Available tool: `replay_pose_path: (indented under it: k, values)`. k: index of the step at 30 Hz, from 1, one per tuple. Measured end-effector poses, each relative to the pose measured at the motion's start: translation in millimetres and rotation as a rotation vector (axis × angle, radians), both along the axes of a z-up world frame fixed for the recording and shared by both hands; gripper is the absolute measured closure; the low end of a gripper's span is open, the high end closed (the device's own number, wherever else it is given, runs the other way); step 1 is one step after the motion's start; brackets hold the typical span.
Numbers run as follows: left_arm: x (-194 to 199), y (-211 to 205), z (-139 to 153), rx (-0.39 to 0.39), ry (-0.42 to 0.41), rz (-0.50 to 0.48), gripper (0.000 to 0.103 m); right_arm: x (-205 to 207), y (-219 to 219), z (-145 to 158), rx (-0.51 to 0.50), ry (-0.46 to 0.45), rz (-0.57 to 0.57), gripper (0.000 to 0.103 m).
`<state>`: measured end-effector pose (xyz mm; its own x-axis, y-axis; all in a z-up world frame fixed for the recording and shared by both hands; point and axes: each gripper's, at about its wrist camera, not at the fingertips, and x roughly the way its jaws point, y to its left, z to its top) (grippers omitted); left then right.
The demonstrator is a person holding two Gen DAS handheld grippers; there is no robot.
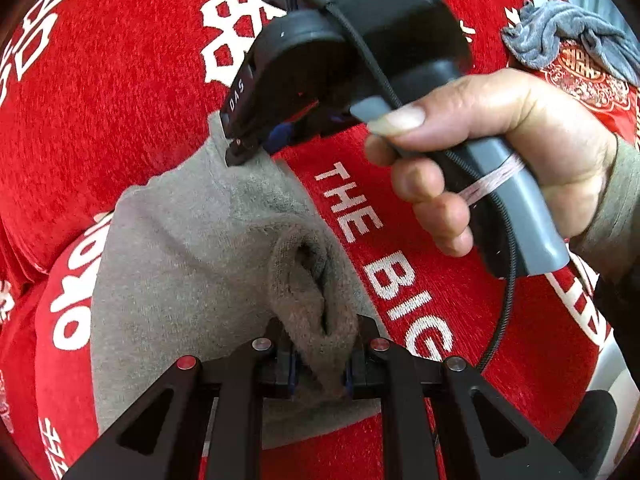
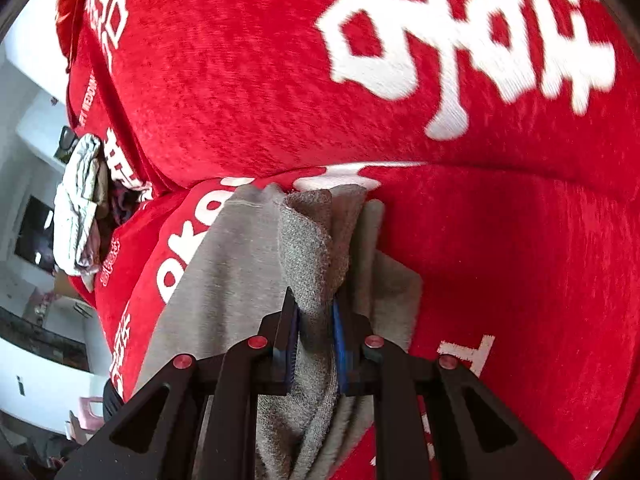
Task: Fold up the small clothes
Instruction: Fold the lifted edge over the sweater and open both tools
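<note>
A small grey-brown knit garment (image 1: pixel 188 264) lies on a red cover with white lettering (image 1: pixel 120 100). My left gripper (image 1: pixel 320 364) is shut on a bunched fold at its near edge. My right gripper (image 1: pixel 244 148), held in a hand, pinches the garment's far edge in the left wrist view. In the right wrist view my right gripper (image 2: pixel 314 344) is shut on a thick fold of the same garment (image 2: pixel 240 264), which spreads left and down over the cover (image 2: pixel 500 260).
A crumpled grey cloth (image 1: pixel 560 32) lies at the far right on a red patterned fabric (image 1: pixel 592 80). A pale crumpled cloth pile (image 2: pixel 80 204) sits at the cover's left edge. A room with white furniture (image 2: pixel 32 120) shows beyond it.
</note>
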<state>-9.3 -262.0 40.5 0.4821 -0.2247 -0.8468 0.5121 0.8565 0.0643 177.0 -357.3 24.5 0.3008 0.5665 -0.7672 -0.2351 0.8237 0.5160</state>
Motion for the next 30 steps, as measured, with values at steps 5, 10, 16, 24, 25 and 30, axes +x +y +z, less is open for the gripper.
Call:
replay_pose_path:
  k: [5, 10, 16, 24, 25, 30]
  values:
    - [-6, -9, -3, 0.04, -0.035, -0.006, 0.085, -2, -11, -11, 0.047, 0.009, -0.039, 0.086]
    - [-10, 6, 8, -0.05, 0.028, -0.034, 0.029, -11, -29, -6, 0.086, 0.017, -0.099, 0.079]
    - [-23, 55, 54, -0.287, 0.047, -0.058, 0.025, -41, -30, 42, 0.075, -0.098, -0.098, 0.055]
    - [35, 129, 51, -0.399, 0.091, 0.213, 0.025, -48, 14, 41, 0.212, -0.045, -0.016, 0.048]
    - [43, 136, 40, -0.381, 0.115, 0.254, 0.025, -46, 15, 32, 0.198, -0.019, -0.023, 0.048]
    - [51, 148, 4, -0.255, 0.121, 0.31, 0.025, -47, -11, -12, 0.153, 0.042, -0.134, 0.057]
